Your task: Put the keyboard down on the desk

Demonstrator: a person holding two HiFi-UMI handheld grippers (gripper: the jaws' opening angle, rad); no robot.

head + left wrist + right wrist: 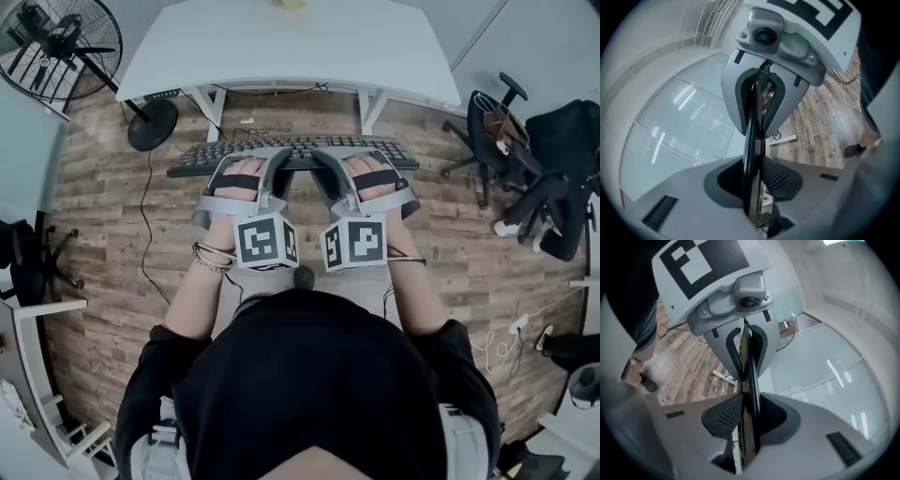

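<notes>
In the head view a black keyboard hangs level over the wood floor, just in front of the white desk. Both grippers grasp its near edge close to the middle. My left gripper is shut on it from the left and my right gripper from the right, angled toward each other. In the left gripper view the keyboard runs edge-on between my left gripper pads, with the right gripper facing across. The right gripper view shows the keyboard clamped the same way in my right gripper.
A standing fan is at the far left beside the desk. A black office chair with things piled on it stands at the right. Another dark chair is at the left edge. Cables trail over the wood floor.
</notes>
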